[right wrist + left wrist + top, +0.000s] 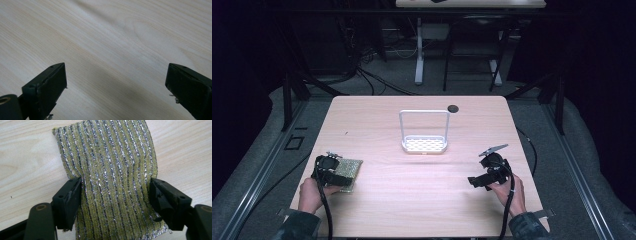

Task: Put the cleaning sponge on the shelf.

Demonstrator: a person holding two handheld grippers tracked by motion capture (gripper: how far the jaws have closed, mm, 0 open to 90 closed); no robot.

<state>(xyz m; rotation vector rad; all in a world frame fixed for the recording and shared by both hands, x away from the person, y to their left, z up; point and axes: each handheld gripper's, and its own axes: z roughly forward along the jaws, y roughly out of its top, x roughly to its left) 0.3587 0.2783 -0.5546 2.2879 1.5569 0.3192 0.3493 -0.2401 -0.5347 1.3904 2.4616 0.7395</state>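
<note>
No legible txt, labels, brands, nos. or signs anywhere: none on the scouring cloth, rack or table.

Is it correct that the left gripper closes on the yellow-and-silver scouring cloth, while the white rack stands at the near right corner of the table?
Not quite. In the high view the white rack stands near the middle of the table, not at its near right corner. The left gripper does pinch the yellow-and-silver scouring cloth.

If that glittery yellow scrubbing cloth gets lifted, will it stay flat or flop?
Probably flop: the cloth already buckles into ripples where the left gripper squeezes its edges. It looks thin and knitted, so likely light. Its rough weave should resist slipping on the table.
</note>
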